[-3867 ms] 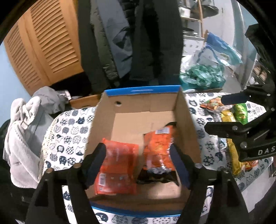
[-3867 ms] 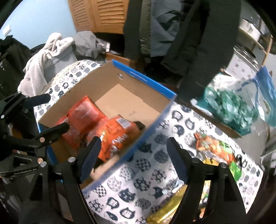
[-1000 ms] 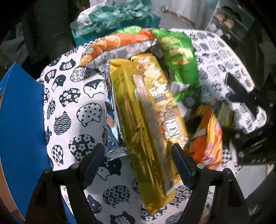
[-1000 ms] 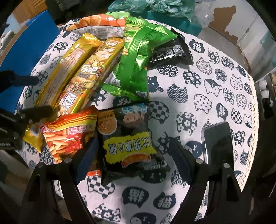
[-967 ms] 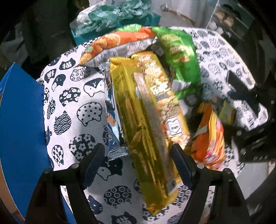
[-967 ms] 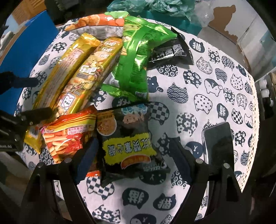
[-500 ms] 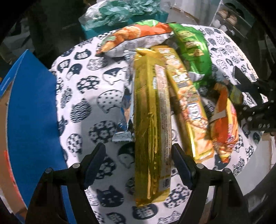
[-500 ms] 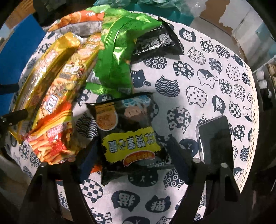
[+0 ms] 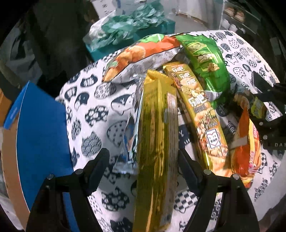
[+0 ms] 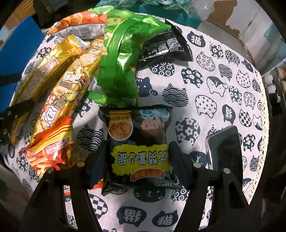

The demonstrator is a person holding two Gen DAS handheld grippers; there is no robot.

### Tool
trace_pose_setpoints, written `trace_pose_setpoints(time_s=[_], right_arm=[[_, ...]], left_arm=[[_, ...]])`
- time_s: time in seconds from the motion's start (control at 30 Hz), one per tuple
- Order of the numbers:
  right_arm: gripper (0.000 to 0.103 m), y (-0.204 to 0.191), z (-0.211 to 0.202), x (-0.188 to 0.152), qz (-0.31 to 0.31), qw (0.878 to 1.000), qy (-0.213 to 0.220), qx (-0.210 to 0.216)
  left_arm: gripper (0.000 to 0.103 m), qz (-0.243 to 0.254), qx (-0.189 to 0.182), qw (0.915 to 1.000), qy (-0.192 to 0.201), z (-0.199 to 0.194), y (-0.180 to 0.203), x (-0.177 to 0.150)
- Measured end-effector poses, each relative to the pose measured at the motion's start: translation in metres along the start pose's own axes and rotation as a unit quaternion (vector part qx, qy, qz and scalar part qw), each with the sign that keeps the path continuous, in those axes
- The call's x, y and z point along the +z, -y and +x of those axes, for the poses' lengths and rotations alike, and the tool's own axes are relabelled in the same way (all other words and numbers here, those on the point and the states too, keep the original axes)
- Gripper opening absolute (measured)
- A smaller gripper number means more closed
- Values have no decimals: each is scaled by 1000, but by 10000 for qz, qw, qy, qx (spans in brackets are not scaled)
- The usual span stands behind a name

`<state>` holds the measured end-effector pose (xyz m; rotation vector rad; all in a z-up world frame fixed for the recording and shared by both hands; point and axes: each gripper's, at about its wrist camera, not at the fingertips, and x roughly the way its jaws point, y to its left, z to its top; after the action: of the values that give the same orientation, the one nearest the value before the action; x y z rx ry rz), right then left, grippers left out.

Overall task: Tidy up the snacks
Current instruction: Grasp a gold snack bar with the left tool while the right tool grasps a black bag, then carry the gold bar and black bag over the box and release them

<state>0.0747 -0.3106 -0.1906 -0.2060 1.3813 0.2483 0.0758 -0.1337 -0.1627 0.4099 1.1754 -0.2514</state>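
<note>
The left tongs (image 9: 143,160) stand spread astride a long, crinkled gold foil packet (image 9: 155,142), its right side close against one finger. The right tongs (image 10: 136,157) are closing around a glossy black snack bag (image 10: 139,148) with a yellow label of Chinese characters. Open cat-print tabletop (image 10: 205,80) lies beyond them; a phone (image 10: 225,148) lies just right, a blue box (image 9: 41,139) left.

Cat-print tablecloth (image 10: 211,85) over the table — dim room, pale floor (image 9: 187,23), shelving (image 9: 239,16) behind.
</note>
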Motion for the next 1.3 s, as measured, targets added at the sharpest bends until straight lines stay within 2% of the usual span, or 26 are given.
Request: trace_pose_setpoints(time_s=[0.07, 0.1, 0.13, 0.2, 0.23, 0.47, 0.5, 0.57, 0.9, 1.3], right_arm=[[68, 0, 5, -3, -1, 10000, 3, 0], [63, -1, 7, 0, -6, 10000, 2, 27], [63, -2, 9, -1, -1, 10000, 3, 52], [60, -2, 9, -2, 16, 10000, 20, 43], [60, -1, 9, -2, 27, 10000, 32, 44], [58, 1, -5, 2, 146, 9997, 192, 90], [58, 3, -8, 3, 155, 9996, 213, 100], [58, 0, -16, 5, 164, 9993, 301, 136], [58, -8, -57, 15, 138, 9975, 690, 95], [58, -28, -106, 15, -3, 9933, 1148, 107]], left_arm=[[75, 77, -23, 9999, 77, 1, 3, 3], [64, 88, -129, 9998, 82, 2, 4, 3], [51, 91, -232, 9997, 49, 2, 8, 7], [40, 103, -331, 9994, 42, 1, 9, 2], [37, 165, -266, 9995, 98, -2, 12, 1], [35, 93, -467, 9983, 327, -21, 7, -5], [28, 70, -516, 9979, 391, -26, 6, -6], [28, 12, -559, 9974, 451, -36, 2, -6], [28, -22, -508, 9960, 728, -65, -9, -12], [28, -110, -217, 9925, 1197, -114, -33, -21]])
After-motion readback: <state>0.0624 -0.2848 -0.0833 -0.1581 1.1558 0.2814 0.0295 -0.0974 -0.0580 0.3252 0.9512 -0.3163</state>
